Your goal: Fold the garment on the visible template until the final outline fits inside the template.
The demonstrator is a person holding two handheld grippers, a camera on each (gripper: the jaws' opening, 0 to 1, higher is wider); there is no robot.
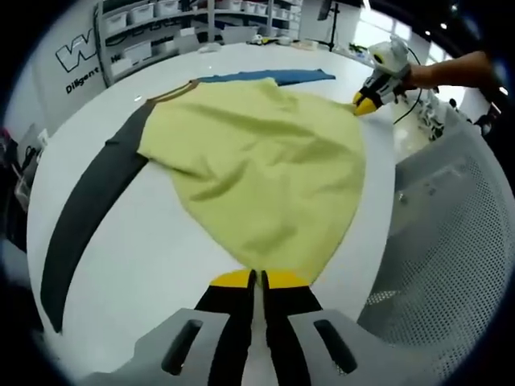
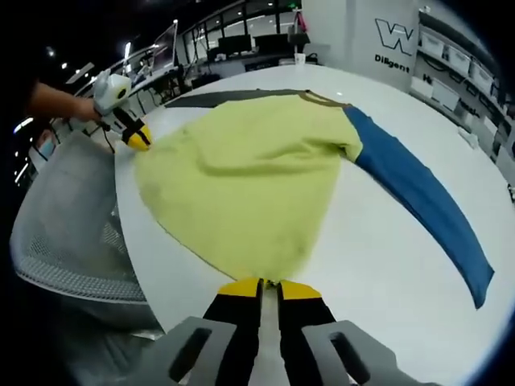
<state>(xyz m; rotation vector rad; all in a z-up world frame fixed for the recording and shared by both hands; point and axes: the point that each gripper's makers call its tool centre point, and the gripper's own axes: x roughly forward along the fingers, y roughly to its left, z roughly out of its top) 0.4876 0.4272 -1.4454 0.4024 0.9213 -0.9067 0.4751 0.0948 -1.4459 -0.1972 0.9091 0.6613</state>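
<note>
In the left gripper view, the left gripper (image 1: 257, 277) has its 2 yellow-tipped jaws pressed together on the near edge of the yellow garment (image 1: 257, 173); the pinched cloth itself is hidden between the tips. In the right gripper view, the right gripper (image 2: 268, 286) is likewise clamped on the garment's (image 2: 249, 185) near edge, jaws together with only a thin slit between them.

From each grip the cloth fans out flat across the white table (image 1: 145, 265). A dark grey sleeve (image 1: 88, 209) stretches away along the table in the left gripper view; its far end runs toward the dark edge of the view and is hard to make out. A blue sleeve (image 2: 418, 201) lies stretched out in the right gripper view. A brownish collar band (image 2: 322, 98) shows at the far edge of the body. No template outline can be made out under the cloth.

Each gripper also appears in the other's view, at the garment's far corner, tips touching the cloth, held by a hand with a bare forearm behind it. Grey mesh chair backs (image 1: 451, 241) stand beside the table. Shelves with bins (image 1: 145, 32) stand beyond it.
</note>
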